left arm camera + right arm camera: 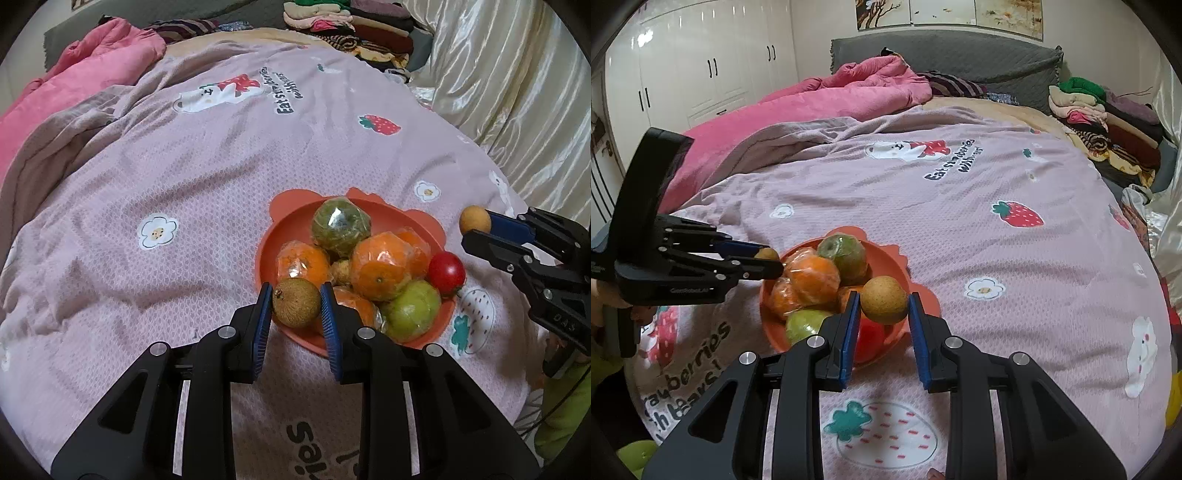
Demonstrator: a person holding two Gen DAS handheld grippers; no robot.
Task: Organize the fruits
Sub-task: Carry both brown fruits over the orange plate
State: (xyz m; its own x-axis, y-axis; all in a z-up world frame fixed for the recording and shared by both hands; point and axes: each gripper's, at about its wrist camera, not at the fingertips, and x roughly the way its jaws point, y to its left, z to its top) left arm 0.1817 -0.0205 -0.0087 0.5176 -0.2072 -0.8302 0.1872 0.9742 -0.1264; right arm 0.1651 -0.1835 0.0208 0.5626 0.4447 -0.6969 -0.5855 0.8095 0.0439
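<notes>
An orange bowl (284,205) sits on the pink printed bedspread, piled with wrapped oranges (384,267), a wrapped green fruit (340,225), a green apple (412,310) and a red tomato (446,271). My left gripper (295,308) is shut on a small brown round fruit (295,301) over the bowl's near rim. At the right, my right gripper (476,227) pinches a small tan fruit (474,218) just beyond the bowl. In the right wrist view, my right gripper (883,302) holds that tan fruit (884,299) above the bowl (899,264). The left gripper (770,260) holds its brown fruit (767,253) at the bowl's left edge.
The bedspread (960,240) stretches wide behind and to the right of the bowl. A pink duvet (827,99) lies bunched at the back left. Stacked folded clothes (1108,122) line the back right, beside a shiny curtain (498,85). White wardrobes (701,66) stand beyond the bed.
</notes>
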